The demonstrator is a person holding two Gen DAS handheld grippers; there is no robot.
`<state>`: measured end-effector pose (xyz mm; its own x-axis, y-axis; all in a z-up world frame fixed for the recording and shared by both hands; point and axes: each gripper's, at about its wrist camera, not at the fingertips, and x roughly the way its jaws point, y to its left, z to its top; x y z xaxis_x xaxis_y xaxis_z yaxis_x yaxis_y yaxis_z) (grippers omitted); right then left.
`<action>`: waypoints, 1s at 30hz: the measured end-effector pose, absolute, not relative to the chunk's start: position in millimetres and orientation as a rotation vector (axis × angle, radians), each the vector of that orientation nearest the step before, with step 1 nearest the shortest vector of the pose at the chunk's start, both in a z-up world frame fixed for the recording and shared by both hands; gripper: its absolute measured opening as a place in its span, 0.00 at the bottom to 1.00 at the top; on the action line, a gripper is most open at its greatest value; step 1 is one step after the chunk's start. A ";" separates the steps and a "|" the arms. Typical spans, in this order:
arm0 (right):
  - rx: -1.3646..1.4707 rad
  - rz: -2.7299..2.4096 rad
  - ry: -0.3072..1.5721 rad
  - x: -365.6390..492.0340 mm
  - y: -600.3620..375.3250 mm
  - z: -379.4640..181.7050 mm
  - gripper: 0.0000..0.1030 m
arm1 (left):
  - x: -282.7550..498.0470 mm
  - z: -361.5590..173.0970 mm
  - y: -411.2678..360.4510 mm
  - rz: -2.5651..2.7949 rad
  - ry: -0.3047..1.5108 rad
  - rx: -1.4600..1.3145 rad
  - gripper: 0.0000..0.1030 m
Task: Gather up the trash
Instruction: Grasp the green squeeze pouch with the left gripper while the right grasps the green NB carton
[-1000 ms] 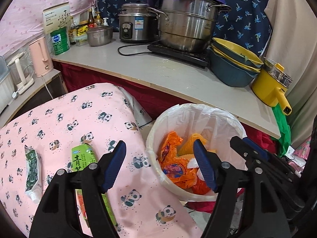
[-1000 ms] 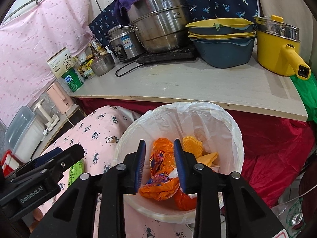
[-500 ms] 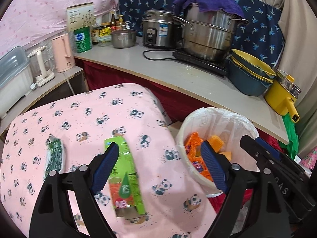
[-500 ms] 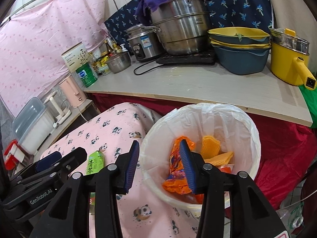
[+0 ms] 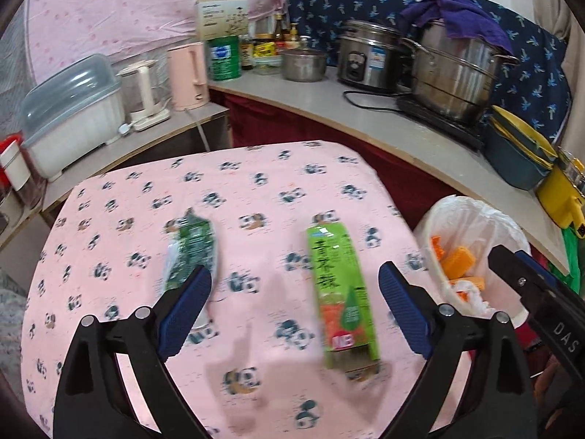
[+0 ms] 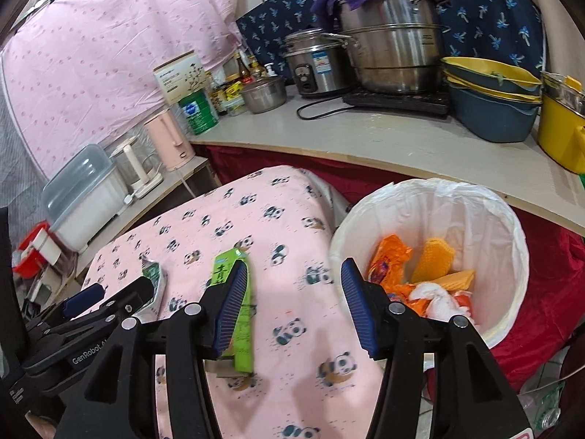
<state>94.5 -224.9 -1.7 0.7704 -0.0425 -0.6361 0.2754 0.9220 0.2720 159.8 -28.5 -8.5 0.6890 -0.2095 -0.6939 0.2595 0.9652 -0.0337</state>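
Green tea carton [image 5: 342, 292] lies flat on our panda tablecloth [image 5: 256, 197]; both left gripper [image 5: 292, 303] and right gripper [image 6: 289, 300] spread wide, empty, above it.

Bare panda cloth [image 5: 256, 190] lies between green carton [image 5: 340, 292] and dark green wrapper [image 5: 190, 252], well apart. Bin [image 6: 512, 234] mouth uncovered, counter edge [image 6: 402, 172] overhanging behind it.

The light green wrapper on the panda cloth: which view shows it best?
The left wrist view. There the light green wrapper lies uncovered along its whole length between the open left tongs, though slightly blurred. In the right wrist view a finger of the open right tongs hides part of the wrapper.
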 end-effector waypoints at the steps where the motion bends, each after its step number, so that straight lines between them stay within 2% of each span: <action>1: 0.361 -0.168 0.678 95.3 -219.9 -2.9 0.52 | 160.0 -10.6 -21.1 -0.245 0.770 0.069 0.86; 17: 0.268 -0.071 0.822 126.2 -141.8 -50.0 0.65 | 168.8 -43.8 53.0 -0.111 0.835 0.044 0.91; 30: 0.238 -0.085 0.909 159.7 -128.6 -89.1 0.67 | 200.7 -80.7 76.6 -0.079 0.925 -0.015 0.91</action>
